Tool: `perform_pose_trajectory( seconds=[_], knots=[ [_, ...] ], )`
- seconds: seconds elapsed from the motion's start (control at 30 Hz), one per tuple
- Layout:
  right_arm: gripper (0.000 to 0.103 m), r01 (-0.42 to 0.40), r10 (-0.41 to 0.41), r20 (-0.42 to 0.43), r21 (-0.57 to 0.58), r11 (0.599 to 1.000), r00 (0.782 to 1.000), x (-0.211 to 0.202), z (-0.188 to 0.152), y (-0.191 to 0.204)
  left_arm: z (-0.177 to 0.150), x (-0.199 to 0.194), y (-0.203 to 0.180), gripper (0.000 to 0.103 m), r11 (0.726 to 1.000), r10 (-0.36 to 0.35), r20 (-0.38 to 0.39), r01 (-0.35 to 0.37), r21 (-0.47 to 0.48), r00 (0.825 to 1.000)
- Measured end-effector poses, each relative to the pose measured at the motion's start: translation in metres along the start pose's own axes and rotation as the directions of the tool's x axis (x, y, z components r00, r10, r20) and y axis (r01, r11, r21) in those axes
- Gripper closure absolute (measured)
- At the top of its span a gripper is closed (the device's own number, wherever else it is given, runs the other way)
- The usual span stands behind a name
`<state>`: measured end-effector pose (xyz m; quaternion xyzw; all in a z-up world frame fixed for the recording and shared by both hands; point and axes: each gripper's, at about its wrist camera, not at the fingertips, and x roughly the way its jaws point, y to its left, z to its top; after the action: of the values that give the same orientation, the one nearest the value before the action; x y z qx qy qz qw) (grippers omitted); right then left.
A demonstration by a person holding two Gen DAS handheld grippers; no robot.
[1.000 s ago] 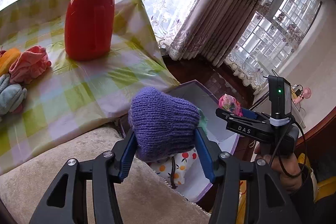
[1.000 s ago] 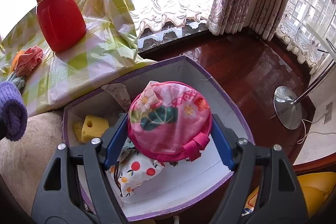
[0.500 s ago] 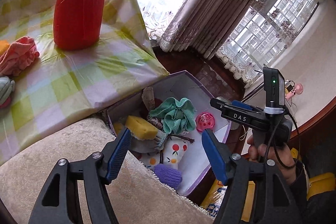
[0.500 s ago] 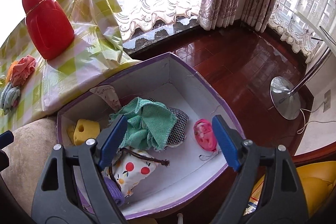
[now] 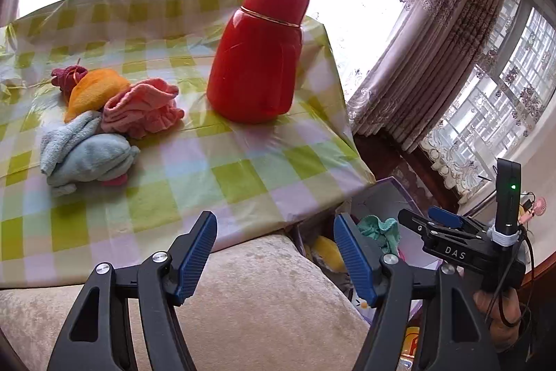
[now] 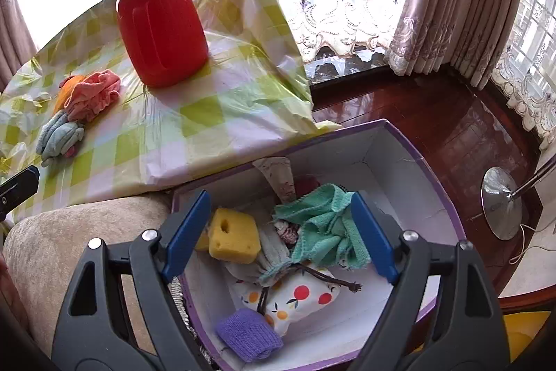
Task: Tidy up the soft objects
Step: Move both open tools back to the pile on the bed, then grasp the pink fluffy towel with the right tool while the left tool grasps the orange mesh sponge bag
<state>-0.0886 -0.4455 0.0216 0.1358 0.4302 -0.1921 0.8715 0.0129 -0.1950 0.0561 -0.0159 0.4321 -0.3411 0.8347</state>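
Purple-rimmed box (image 6: 410,141) holds the sorted soft things.
Both the left gripper (image 5: 274,252) and right gripper (image 6: 278,232) gape wide, empty; pink cloth (image 5: 142,108) and blue cloth (image 5: 83,155) lie on the checked table (image 5: 226,169).

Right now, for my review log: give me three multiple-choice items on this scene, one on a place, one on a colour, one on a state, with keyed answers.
1. Where is the purple knit piece?
A. on the table
B. in the box
C. in a gripper

2. What colour is the flask?
A. red
B. blue
C. green

3. How do the left gripper and right gripper stand?
A. both clamped on cloth
B. one holds a sponge
C. both open, empty

Answers: B, it lies in the box's near corner; A, its body and cap are red; C, nothing sits between either pair of pads.
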Motion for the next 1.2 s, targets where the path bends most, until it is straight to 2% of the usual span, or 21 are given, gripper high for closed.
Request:
perform_pose_trajectory(
  seconds=[0.33, 0.67, 1.03, 1.17, 1.2],
  knots=[
    [0.018, -0.117, 0.123, 0.036, -0.145, 0.983, 0.992, 0.006, 0.024, 0.096, 0.011, -0.014, 0.074, 0.032, 0.987, 0.106, 0.05, -0.099, -0.127, 0.993],
    [0.017, -0.197, 0.212, 0.04, -0.231, 0.953, 0.976, 0.026, 0.05, 0.179, 0.036, -0.021, 0.131, 0.032, 0.967, 0.192, 0.082, -0.174, -0.184, 0.978],
    [0.014, -0.242, 0.256, 0.026, -0.251, 0.937, 0.966, 0.054, 0.077, 0.233, 0.087, -0.003, 0.182, 0.032, 0.949, 0.213, 0.095, -0.183, -0.255, 0.972],
    [0.012, -0.254, 0.268, 0.025, -0.254, 0.933, 0.963, 0.065, 0.087, 0.248, 0.106, 0.013, 0.196, 0.02, 0.944, 0.213, 0.078, -0.185, -0.274, 0.974],
    [0.011, -0.257, 0.271, 0.023, -0.254, 0.932, 0.962, 0.068, 0.089, 0.251, 0.111, 0.018, 0.2, 0.02, 0.942, 0.212, 0.069, -0.184, -0.282, 0.975]
  ],
)
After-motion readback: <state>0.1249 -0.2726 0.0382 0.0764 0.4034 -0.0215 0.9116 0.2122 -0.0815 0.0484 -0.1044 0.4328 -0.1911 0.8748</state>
